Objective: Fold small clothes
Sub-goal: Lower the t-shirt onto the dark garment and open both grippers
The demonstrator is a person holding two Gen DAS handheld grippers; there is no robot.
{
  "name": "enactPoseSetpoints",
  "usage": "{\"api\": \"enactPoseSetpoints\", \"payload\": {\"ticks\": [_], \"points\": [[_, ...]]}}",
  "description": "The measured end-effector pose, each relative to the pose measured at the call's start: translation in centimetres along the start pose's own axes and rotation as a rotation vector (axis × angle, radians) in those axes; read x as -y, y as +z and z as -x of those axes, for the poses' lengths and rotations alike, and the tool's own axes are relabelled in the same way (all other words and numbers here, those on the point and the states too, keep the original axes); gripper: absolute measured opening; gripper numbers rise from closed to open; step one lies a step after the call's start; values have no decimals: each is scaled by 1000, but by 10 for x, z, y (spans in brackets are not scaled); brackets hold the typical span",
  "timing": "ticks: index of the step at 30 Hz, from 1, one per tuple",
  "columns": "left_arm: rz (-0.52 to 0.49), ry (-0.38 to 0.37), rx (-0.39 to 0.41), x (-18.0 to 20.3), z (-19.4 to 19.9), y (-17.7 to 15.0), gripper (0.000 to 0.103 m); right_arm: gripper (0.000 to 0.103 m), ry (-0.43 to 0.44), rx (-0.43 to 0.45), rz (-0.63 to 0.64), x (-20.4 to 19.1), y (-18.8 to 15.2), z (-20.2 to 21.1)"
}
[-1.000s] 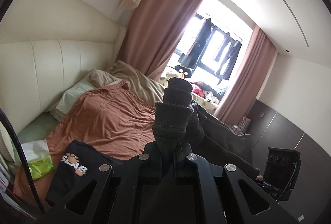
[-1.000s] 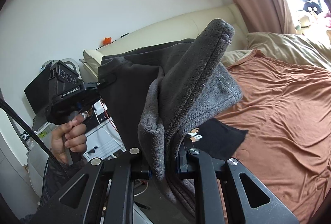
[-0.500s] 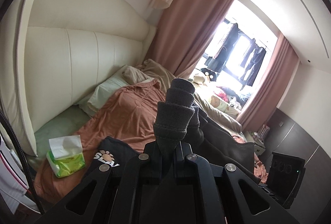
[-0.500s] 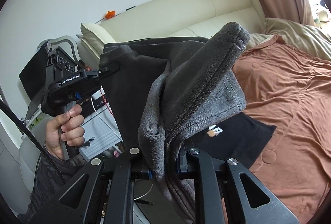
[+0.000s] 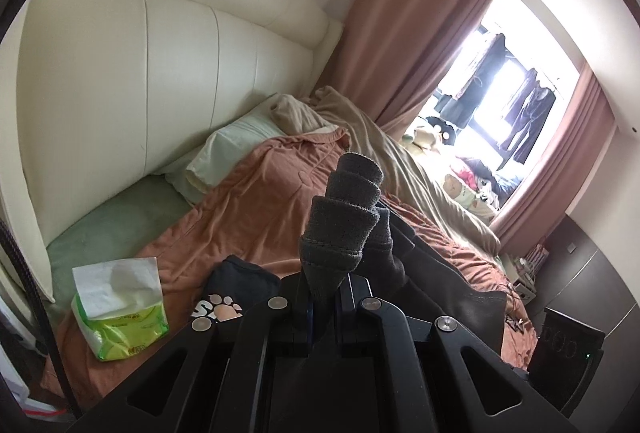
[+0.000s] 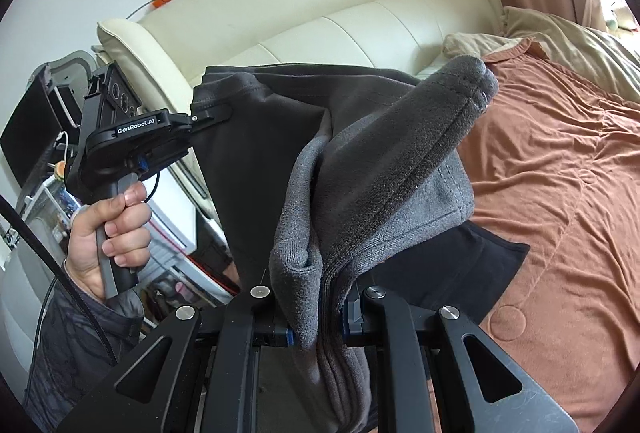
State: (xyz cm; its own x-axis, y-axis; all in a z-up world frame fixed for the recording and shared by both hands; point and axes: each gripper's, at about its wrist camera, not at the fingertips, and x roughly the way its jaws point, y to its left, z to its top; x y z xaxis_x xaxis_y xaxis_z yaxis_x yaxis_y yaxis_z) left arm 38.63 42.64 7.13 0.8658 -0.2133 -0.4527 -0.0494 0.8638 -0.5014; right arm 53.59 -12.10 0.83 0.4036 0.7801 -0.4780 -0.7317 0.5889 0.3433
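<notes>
while clamped, grey garment (image 6: 384, 169) aloft

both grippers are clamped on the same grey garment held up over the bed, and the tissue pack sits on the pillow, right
Not quite. The tissue pack sits on the orange blanket near the bed's edge, well short of the pillow, as the left wrist view shows. The rest holds: left gripper and right gripper both clamp the grey garment.

Both grippers swing lower over the bed, carrying the grey garment (image 6: 384, 161) along; the tissue pack (image 5: 120, 313) now sits larger, nearer the left gripper (image 5: 324, 293). The black shirt (image 6: 452, 265) slides right under the right gripper (image 6: 320, 317); the window slips off its view.
</notes>
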Motion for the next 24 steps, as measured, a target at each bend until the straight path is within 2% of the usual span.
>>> {"api": "enactPoseSetpoints", "payload": {"ticks": [7,12,15,16,17,19,21,22,23,24], "points": [[16,54,-51,-22,-56,2,7,12,13,-38,-63,26,13,-45],[37,110,-89,-37,-95,-4,7,12,10,-66,-110,55,9,-71],[57,123,-124,-45,-121,-15,8,12,-24,-78,-173,74,6,-91],[69,135,-145,-48,-130,-20,10,14,-50,-89,-174,77,4,-96],[84,150,-172,-52,-139,-26,16,16,-117,-112,-162,79,1,-105],[97,174,-193,-58,-149,-35,28,24,-170,-163,-196,92,-6,-121],[103,185,-181,-64,-147,-44,38,40,-179,-194,-271,108,-17,-127],[110,185,-177,-67,-144,-47,42,57,-200,-188,-286,113,-21,-126],[116,185,-179,-71,-143,-50,44,64,-216,-179,-291,116,-23,-124],[120,188,-183,-74,-141,-54,44,64,-207,-179,-299,117,-26,-121]]}}
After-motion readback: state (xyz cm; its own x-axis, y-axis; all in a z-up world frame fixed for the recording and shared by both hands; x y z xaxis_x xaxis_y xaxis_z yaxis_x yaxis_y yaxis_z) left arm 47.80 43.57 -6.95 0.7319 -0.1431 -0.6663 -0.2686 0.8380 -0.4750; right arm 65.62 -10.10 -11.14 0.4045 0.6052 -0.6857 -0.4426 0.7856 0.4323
